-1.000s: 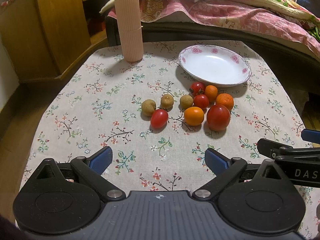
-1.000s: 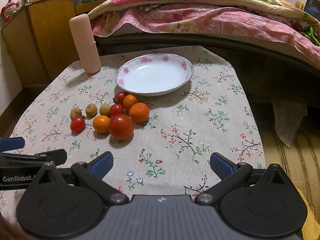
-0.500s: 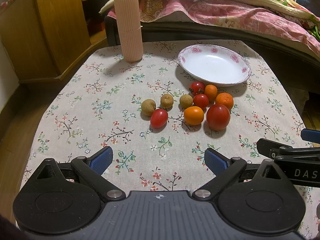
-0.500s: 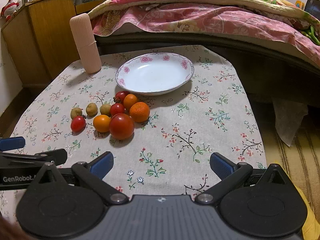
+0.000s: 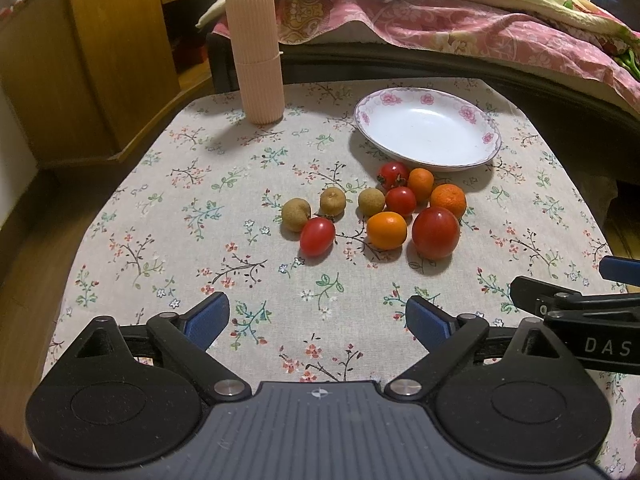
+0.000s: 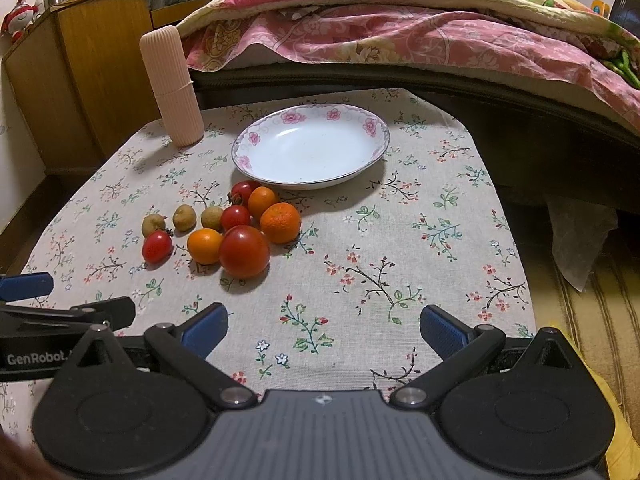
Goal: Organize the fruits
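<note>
i hold the left tool and right tool wide and empty at the near table edge (clear approach); the fruits cluster just before the empty plate, their likely destination.

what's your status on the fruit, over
Left gripper and right gripper open, empty. Nine small fruits loose on floral tablecloth, white flower-rimmed plate bare. Path unobstructed.
</note>
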A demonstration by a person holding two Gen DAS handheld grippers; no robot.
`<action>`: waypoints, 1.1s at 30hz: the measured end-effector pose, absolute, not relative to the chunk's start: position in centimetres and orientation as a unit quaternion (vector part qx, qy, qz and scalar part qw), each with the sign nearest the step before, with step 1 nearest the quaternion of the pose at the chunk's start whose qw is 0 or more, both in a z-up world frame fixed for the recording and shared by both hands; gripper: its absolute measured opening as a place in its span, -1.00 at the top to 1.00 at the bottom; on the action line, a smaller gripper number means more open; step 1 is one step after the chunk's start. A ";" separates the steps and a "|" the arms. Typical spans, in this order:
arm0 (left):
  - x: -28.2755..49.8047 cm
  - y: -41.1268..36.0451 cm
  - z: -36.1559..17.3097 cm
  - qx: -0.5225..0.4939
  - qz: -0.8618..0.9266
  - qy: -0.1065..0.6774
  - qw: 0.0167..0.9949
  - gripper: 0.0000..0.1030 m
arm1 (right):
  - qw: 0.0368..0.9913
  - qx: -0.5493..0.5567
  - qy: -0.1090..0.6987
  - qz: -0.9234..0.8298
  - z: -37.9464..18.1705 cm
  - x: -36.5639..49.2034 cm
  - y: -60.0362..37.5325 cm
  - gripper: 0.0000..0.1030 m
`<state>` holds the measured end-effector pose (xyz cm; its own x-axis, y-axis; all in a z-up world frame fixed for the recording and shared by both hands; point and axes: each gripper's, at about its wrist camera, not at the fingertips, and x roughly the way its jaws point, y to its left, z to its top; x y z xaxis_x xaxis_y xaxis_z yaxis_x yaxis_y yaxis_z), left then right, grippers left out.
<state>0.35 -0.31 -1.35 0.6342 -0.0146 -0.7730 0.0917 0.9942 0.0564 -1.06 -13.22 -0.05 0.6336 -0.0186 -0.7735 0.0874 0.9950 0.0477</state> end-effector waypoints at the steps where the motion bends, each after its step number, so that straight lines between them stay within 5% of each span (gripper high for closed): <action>1: 0.4 -0.3 -1.4 0.045 -0.030 0.427 0.903 -0.89 | 0.903 0.040 0.428 -0.029 -0.1 -1.0 -13.2 -1.00; 33: 0.4 -0.4 0.2 0.096 -0.022 0.406 0.909 -0.87 | 0.905 0.015 0.424 0.011 0.9 -0.1 -12.7 -0.99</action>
<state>0.35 -0.37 0.24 0.6693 0.0378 -0.7420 0.1179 0.9806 0.1563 -0.08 -12.71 0.94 0.6397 0.0323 -0.7680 -0.0066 0.9993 0.0365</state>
